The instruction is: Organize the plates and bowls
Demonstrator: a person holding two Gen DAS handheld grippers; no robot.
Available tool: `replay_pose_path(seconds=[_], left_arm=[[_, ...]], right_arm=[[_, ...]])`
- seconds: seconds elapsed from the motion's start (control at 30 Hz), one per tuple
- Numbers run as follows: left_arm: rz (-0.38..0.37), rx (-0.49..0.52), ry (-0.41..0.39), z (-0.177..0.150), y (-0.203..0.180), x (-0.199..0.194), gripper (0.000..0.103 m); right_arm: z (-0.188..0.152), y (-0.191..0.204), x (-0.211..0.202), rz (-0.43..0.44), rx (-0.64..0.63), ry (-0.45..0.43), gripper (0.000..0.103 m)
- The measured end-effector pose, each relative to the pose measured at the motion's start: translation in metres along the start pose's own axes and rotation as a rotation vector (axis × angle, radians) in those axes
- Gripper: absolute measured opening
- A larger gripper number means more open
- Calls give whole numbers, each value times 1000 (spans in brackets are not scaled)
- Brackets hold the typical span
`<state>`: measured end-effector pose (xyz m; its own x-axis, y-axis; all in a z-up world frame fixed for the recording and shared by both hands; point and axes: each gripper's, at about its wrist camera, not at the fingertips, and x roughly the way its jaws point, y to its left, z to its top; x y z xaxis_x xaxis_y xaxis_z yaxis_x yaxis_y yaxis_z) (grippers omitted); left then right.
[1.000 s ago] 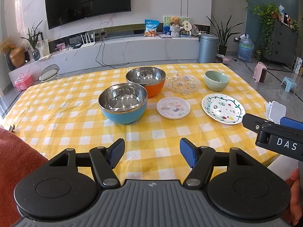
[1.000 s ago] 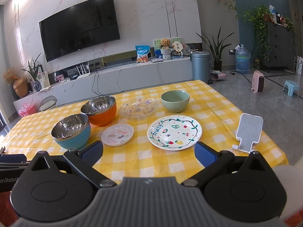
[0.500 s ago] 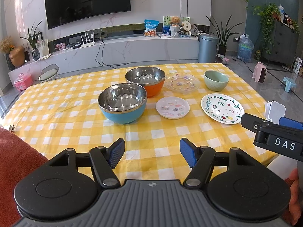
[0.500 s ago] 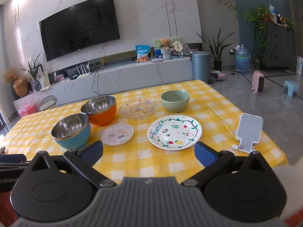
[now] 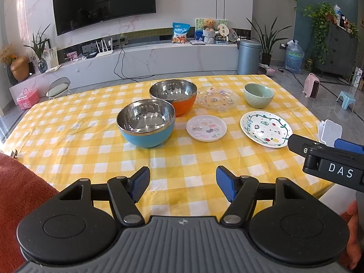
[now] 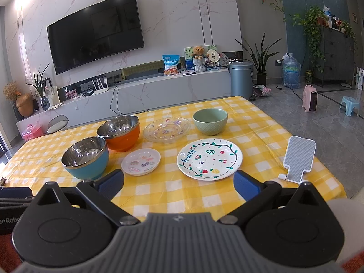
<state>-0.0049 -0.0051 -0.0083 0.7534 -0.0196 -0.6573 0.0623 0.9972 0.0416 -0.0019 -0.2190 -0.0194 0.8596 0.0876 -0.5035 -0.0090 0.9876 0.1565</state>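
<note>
All the dishes lie ahead of both grippers on the desk (image 5: 68,141), none within the fingers: the left gripper (image 5: 183,186) faces the blue bowl (image 5: 146,122) and, just beyond and seemingly touching it, the orange bowl (image 5: 173,96), while the right gripper (image 6: 178,183) is nearer the fruit plate (image 6: 209,158), so my guess is that each hand starts on its own side. Both grippers have their fingers spread wide and hold nothing. Counted, there are three bowls, the third being the green bowl (image 6: 210,121), and three plates: the fruit plate, the small plate (image 6: 140,161) and the clear glass plate (image 6: 167,129).
</note>
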Motion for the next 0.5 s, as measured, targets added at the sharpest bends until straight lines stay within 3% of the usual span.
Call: replay_pose_path(seconds=[0.5], left_arm=[[-1, 5, 4, 1, -3, -1, 78]], right_arm=[[0, 0, 0, 0, 1, 1, 101]])
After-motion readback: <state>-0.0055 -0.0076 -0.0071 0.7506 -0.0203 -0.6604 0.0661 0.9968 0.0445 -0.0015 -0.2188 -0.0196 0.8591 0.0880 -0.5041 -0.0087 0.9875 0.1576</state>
